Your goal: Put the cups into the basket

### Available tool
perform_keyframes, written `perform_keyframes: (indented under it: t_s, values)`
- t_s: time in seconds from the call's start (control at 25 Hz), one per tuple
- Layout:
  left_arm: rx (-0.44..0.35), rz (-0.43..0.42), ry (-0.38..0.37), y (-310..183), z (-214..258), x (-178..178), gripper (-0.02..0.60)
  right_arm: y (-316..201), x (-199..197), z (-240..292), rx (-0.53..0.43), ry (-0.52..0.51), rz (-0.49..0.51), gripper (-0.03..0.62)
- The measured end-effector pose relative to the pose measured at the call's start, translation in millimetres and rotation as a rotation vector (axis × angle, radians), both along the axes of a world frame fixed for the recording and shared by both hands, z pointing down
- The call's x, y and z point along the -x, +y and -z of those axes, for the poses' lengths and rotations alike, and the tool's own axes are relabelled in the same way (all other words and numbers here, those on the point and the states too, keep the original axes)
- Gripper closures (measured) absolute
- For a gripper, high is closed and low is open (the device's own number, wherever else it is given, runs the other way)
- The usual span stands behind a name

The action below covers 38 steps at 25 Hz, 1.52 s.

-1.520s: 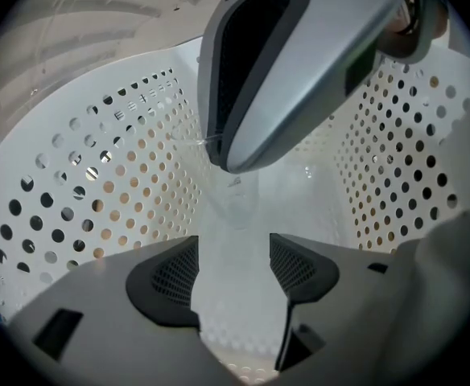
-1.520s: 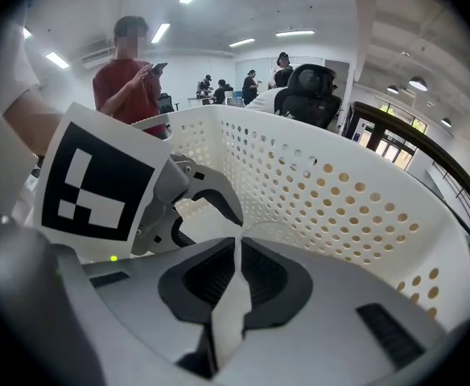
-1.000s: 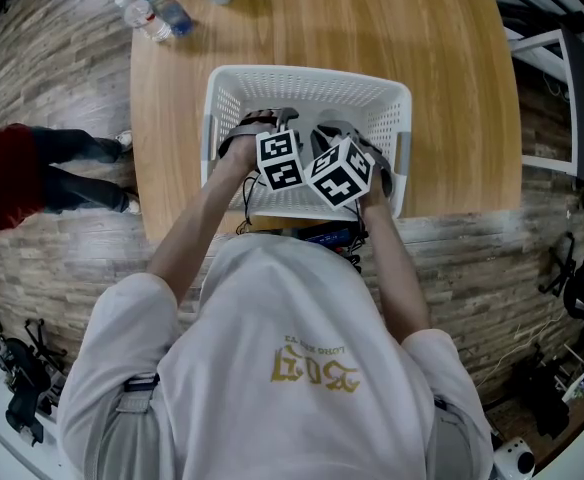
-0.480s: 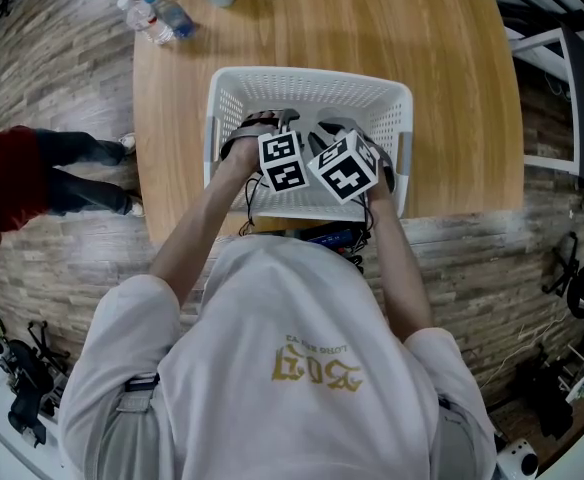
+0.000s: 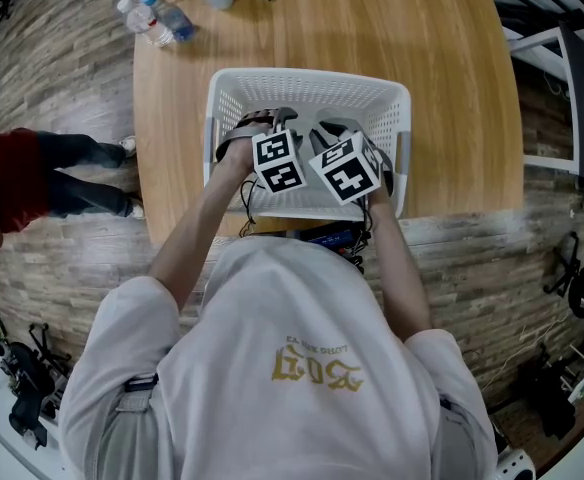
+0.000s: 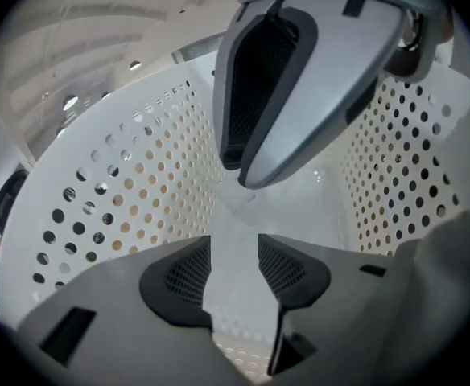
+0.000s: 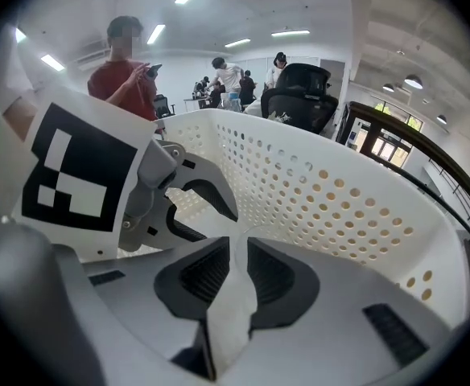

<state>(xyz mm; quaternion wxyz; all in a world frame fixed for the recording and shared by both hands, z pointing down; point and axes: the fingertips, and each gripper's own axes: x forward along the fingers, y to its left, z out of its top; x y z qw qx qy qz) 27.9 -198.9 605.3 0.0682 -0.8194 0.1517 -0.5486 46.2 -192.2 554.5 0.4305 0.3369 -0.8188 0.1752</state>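
Right gripper view shows the right gripper (image 7: pixel 237 268) with its jaws drawn nearly together, pinched on the thin wall of a white cup (image 7: pixel 233 312). The wall buckles into a soft fold between the ribbed black pads. I judge it a light, flimsy thing, paper or thin plastic, easily crushed and a little slick. The rim, where the wall is stiffest, is the place to hold it, with only gentle pressure.

That cup sits inside the basket (image 5: pixel 307 76), toward its near wall. The basket is rigid white plastic, rectangular with rounded corners, its sides pierced by rows of round holes. It stands on a smooth wood-grain table (image 5: pixel 452 88).

The left gripper (image 6: pixel 235 252) is also down inside the basket. Its jaws stand apart and are closing, and a pale strip (image 6: pixel 239 288) shows in the gap. It looks like more smooth cup wall, though it could be the basket's floor. The pads do not seem to press on it.
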Motion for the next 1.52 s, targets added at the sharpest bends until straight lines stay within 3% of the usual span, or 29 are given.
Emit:
perform_keyframes:
  t_s: [0.32, 0.48, 0.68, 0.88, 1.2, 1.4, 1.52]
  values:
    - [-0.086, 0.101, 0.094, -19, 23, 2, 0.552, -1, -4, 4, -0.016, -0.007, -0.027, 0.539]
    - [-0.088, 0.137, 0.138, -22, 31, 0, 0.567, -3, -5, 7, -0.029, -0.023, -0.041, 0.539]
    - [-0.009, 0.244, 0.267, -23, 41, -1, 0.574, -7, -8, 13, -0.041, -0.059, -0.078, 0.54]
    - [0.024, 0.299, 0.377, -18, 57, 1, 0.574, -10, -14, 19, -0.046, -0.101, -0.132, 0.562]
    - [-0.062, 0.38, 0.567, -26, 95, 9, 0.574, -23, -29, 43, -0.196, -0.147, -0.199, 0.577]
    - [-0.071, 0.405, 0.686, -30, 114, 11, 0.574, -27, -34, 59, -0.268, -0.202, -0.249, 0.582]
    - [-0.101, 0.426, 0.723, -31, 124, 15, 0.574, -27, -34, 69, -0.318, -0.213, -0.257, 0.582]
